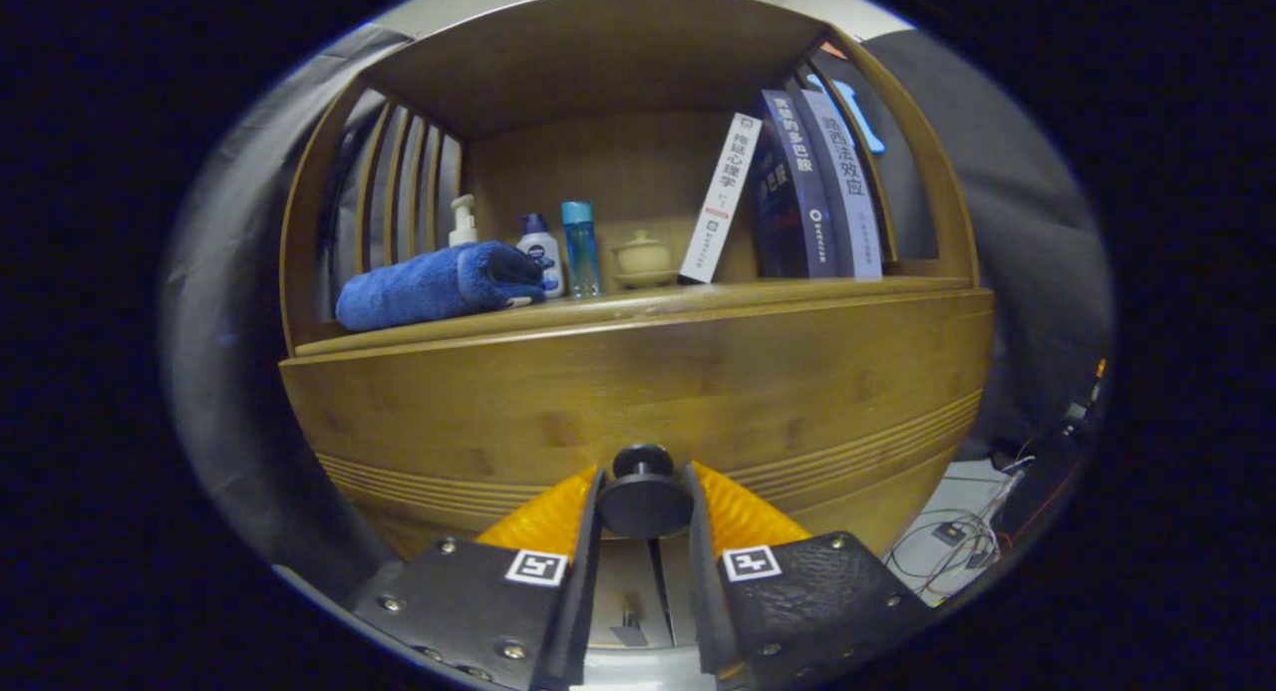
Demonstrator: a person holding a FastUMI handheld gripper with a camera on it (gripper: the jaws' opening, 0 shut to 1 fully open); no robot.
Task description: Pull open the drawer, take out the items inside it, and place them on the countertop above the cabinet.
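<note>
A wooden cabinet fills the view, its drawer front (638,392) facing me. A round dark knob (643,494) sticks out of the drawer front low in the middle. My gripper (643,502) is shut on that knob, one finger pressing on each side of it. The drawer looks closed or barely moved; its inside is hidden. Above the drawer front runs the wooden countertop (797,294).
On the countertop, under a wooden shelf roof, lie a rolled blue towel (439,284), a pump bottle (462,222), a white bottle (539,252), a blue bottle (579,247), a small lidded pot (643,259) and three leaning books (797,187). Cables (957,546) trail on the floor at the right.
</note>
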